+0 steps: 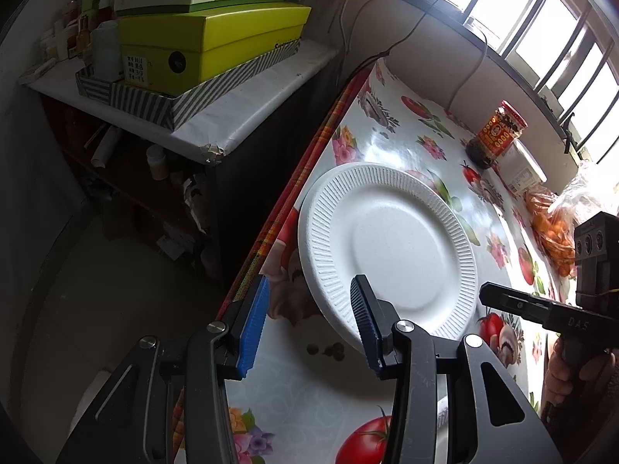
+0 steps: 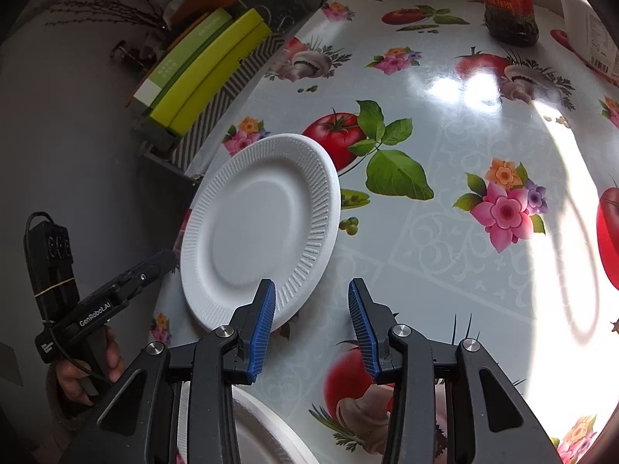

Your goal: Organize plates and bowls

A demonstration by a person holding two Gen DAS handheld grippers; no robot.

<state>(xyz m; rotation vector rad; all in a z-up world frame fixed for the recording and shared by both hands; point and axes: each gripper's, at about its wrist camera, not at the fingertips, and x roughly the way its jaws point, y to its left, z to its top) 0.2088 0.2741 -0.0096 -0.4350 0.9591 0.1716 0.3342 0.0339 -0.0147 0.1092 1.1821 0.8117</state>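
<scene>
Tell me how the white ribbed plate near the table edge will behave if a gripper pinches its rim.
The white plate looks like thin foam, so probably very light. Its ribbed rim may bend or dent. On the glossy tablecloth it could slide when pushed.

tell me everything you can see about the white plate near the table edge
The white plate is round, with a smooth flat centre and a ribbed, fluted rim; it looks like foam or moulded paper. It is empty and right side up on the glossy fruit-and-flower tablecloth, close to the table's edge beside the stacked boxes. The open left gripper has one finger over its rim; contact is unclear. The open right gripper sits beside its near edge.
</scene>
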